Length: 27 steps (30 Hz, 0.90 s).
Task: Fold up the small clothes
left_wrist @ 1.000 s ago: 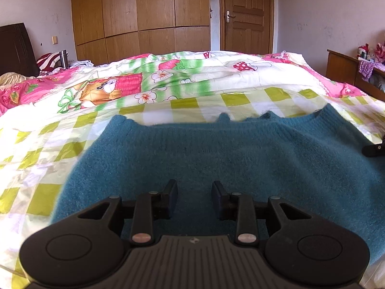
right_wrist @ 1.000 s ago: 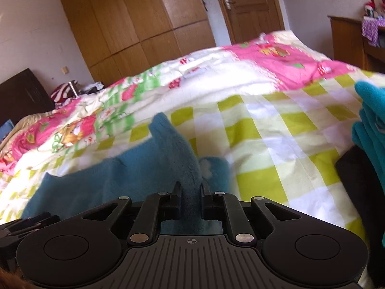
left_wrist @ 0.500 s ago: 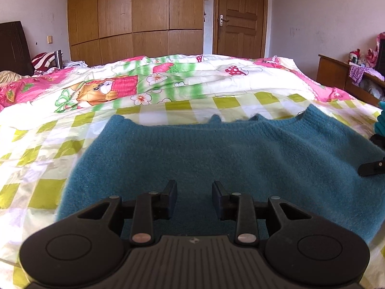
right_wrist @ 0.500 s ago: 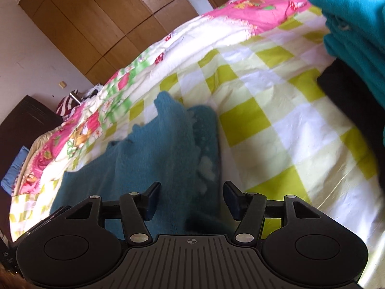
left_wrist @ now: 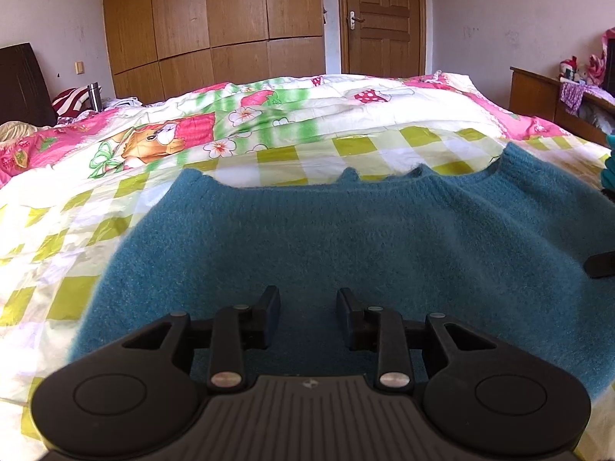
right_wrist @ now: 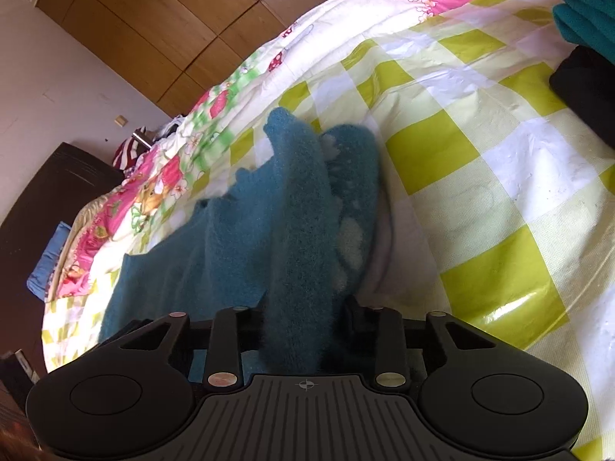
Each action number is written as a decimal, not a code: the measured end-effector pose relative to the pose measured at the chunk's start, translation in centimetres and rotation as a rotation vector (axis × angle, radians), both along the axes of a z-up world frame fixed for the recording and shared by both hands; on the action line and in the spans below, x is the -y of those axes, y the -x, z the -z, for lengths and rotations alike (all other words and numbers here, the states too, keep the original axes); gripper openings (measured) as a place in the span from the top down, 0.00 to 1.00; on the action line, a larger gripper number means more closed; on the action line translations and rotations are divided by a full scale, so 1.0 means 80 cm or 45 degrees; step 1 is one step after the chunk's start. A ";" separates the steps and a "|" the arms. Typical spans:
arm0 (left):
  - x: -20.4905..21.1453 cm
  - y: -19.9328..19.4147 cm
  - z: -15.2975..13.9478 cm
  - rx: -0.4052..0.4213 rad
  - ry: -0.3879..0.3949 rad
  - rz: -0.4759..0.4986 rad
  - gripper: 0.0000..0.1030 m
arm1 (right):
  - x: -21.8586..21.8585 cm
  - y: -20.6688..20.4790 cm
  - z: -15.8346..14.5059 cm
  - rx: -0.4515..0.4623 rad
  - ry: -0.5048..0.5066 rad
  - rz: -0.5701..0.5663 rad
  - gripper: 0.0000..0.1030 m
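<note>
A fuzzy teal knit garment point(left_wrist: 346, 230) lies spread flat on the yellow-checked sheet point(left_wrist: 77, 230) of the bed. My left gripper point(left_wrist: 307, 307) is open and empty, low over the garment's near edge. In the right wrist view the garment's right edge point(right_wrist: 296, 207) stands up as a fold between the fingers of my right gripper point(right_wrist: 307, 307), which are spread apart with the fabric loosely between them. A right fingertip point(left_wrist: 599, 263) shows at the right edge of the left wrist view.
A stack of folded teal point(right_wrist: 588, 4) and black point(right_wrist: 588, 88) clothes sits on the bed at the right. A cartoon-print quilt point(left_wrist: 192, 130) covers the far half of the bed. Wardrobe, door and a side cabinet point(left_wrist: 538, 92) stand beyond.
My right gripper opened from its pinch on the garment's right edge and tilted. The left gripper stayed open and lifted slightly, with more of the room in view.
</note>
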<state>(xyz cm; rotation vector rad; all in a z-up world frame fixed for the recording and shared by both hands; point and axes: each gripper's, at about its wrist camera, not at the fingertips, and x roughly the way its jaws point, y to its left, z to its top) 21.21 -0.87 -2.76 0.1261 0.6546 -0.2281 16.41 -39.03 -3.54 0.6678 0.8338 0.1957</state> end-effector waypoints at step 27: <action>0.152 0.139 -0.017 -0.008 0.002 0.535 0.58 | 0.071 0.154 -0.121 -0.012 0.139 0.174 0.77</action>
